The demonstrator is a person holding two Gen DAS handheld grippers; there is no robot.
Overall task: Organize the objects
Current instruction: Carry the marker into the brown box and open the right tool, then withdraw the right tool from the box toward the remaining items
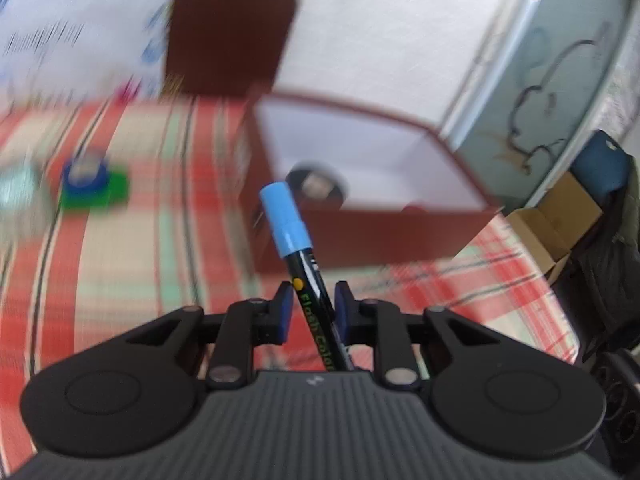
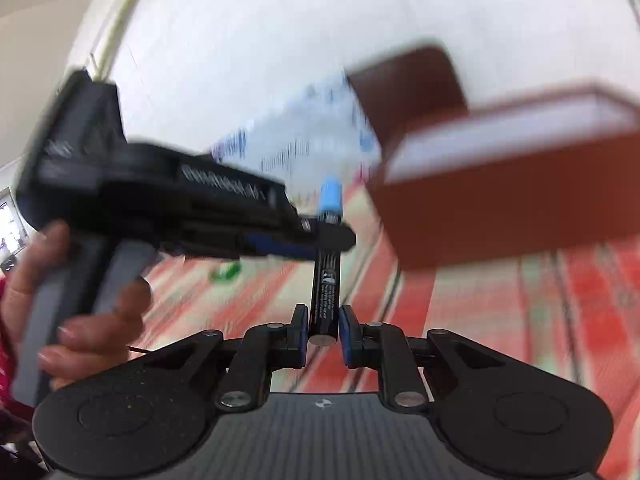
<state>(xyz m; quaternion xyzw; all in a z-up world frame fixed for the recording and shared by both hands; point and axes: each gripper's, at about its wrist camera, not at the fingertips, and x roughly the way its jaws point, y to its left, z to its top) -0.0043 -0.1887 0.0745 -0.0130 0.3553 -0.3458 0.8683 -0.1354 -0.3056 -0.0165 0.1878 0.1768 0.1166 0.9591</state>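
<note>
While both grippers meet on marker (image 1: 298, 264), frames heavily motion-blurred. Left gripper (image 1: 310, 308) fingers pinch marker mid-barrel, blue cap up, just in front of brown box (image 1: 372, 236). Right gripper (image 2: 323, 330) fingers clamp marker's butt end, left of box in its view. Box open on plaid tablecloth (image 1: 152, 240); dark round item (image 1: 316, 186) inside. Blue tape roll (image 1: 85, 174) well left of box.

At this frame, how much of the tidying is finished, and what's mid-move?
Done: a dark roll already lies in the brown box. In hand: the blue-capped marker sits between the fingers of both the left gripper and the right gripper, apparently a handover near the box. Left: a blue tape roll on a green item waits on the plaid cloth.
</note>
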